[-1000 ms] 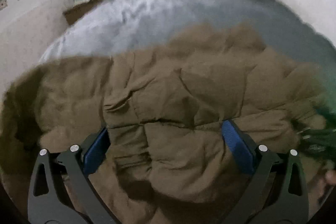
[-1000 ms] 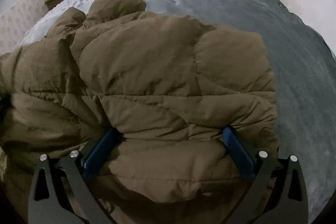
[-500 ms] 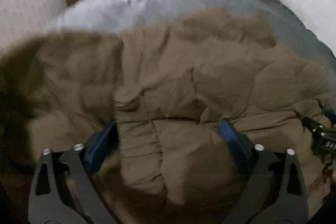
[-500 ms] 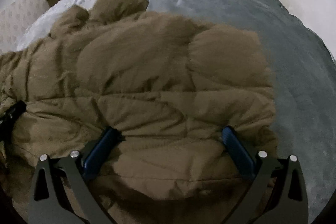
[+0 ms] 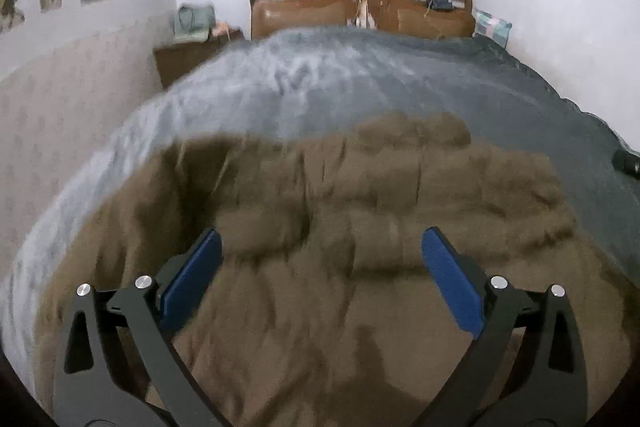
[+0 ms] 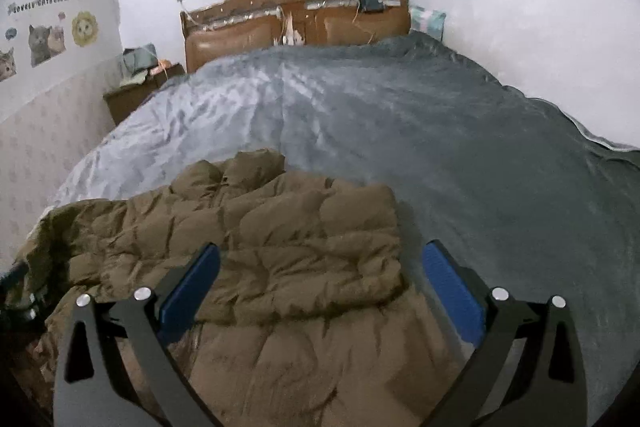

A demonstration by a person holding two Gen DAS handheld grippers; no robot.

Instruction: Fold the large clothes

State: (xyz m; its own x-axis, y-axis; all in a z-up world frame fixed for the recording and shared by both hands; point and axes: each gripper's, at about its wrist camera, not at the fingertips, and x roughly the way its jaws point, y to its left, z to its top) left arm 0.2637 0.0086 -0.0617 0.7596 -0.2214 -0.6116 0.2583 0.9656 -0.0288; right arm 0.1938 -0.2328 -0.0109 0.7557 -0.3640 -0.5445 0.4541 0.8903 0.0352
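so the brown puffer jacket [image 6: 288, 267] is bunched at the foot end of the bed [image 6: 460, 147], long axis crosswise, sitting below both the left gripper [image 5: 322, 279] and right gripper [image 6: 320, 287], whose fingers are spread wide, pinching nothing, left ones opening.

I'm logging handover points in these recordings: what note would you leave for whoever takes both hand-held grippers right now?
Left hand-held gripper: jaws opening, wide, nothing between the pads, above the jacket.
Right hand-held gripper: open, empty, above the jacket's right edge.
Jacket: brown puffer, lying at the near end of the bed, grey blanket under it.
Done: one part is folded over onto the rest.
Left: likely more folds and smoothing; the left side looks rumpled.
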